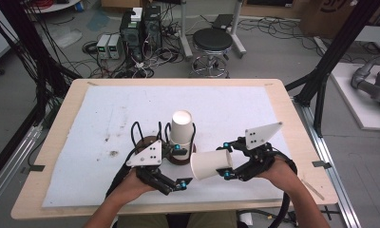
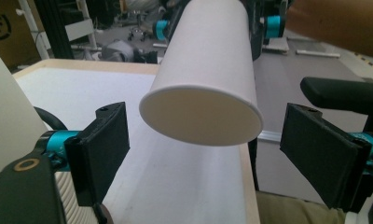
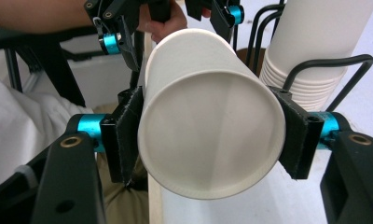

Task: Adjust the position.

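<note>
A single white paper cup (image 1: 211, 164) is held on its side between the pads of the right claw (image 1: 224, 161), which is closed only as far as the cup's wall allows; in the right gripper view the two black pads (image 3: 123, 140) are seen pressed against opposite sides of the cup, with its closed base (image 3: 211, 140) turned toward that camera. The sideways hold is judged to keep the open mouth pointed across at the other hand, so that the cup can be passed over or handled by both claws. The left claw (image 1: 171, 183) is spread wide and grips nothing; in the left gripper view the cup's rim (image 2: 201, 114) is seen just ahead of and between its open pads (image 2: 100, 149), not touched by either. Just beyond the left claw, a stack of cups (image 1: 181, 127) is kept upside down and upright inside a black wire holder (image 1: 152, 137) on a round brown base, presumably so that one cup at a time can be drawn off the top. Everything is set on the white mat of the desk (image 1: 60, 128), close to the person's edge, within easy reach of both forearms.
</note>
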The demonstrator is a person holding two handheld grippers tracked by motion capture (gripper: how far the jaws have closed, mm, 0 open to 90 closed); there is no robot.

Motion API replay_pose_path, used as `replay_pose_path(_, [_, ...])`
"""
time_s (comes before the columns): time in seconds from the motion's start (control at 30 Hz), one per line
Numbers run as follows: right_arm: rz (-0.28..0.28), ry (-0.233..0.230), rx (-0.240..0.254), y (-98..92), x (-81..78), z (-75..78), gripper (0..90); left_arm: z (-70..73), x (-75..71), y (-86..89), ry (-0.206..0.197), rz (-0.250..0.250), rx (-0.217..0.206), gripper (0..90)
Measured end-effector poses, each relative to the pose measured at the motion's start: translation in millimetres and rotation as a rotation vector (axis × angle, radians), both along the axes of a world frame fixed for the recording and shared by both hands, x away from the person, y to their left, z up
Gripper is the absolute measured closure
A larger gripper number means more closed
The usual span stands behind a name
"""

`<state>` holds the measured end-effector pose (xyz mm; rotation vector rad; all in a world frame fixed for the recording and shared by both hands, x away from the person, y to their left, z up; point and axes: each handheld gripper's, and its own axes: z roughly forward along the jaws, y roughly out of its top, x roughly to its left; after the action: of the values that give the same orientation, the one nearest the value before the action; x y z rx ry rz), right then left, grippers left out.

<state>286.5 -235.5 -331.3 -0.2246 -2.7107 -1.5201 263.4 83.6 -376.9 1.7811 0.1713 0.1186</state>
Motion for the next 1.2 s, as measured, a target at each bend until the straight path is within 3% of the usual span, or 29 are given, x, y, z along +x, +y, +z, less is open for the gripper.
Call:
replay_pose_path(0.13, [-0.015,0.013,0.045,-2.9,-0.8,-6.2,33.8,-0.2,-0.2,1.1,0.002,0.005,-0.032,15.4])
replay_pose_path(0.43, [-0.022,0.032,0.122,-6.0,-2.5,-20.4,33.9,-3.1,-0.4,-2.0,0.01,0.002,-0.058,15.3])
replay_pose_path(0.6, [-0.015,0.042,0.165,-5.3,-4.8,-25.5,33.9,-4.4,-0.4,-5.6,0.013,0.006,-0.093,15.0])
replay_pose_path(0.8, [-0.009,0.053,0.203,-4.1,-6.8,-28.5,34.0,-8.1,-2.3,-11.4,0.02,-0.016,-0.1,14.8])
replay_pose_path(1.03, [0.017,0.083,0.295,-2.2,-8.2,-30.8,34.0,-8.4,-3.7,-17.9,0.023,-0.034,-0.129,14.7])
replay_pose_path(1.2, [0.013,0.101,0.3,-3.4,-7.3,-35.7,34.0,-6.8,-3.8,-15.7,0.015,-0.032,-0.141,16.2])
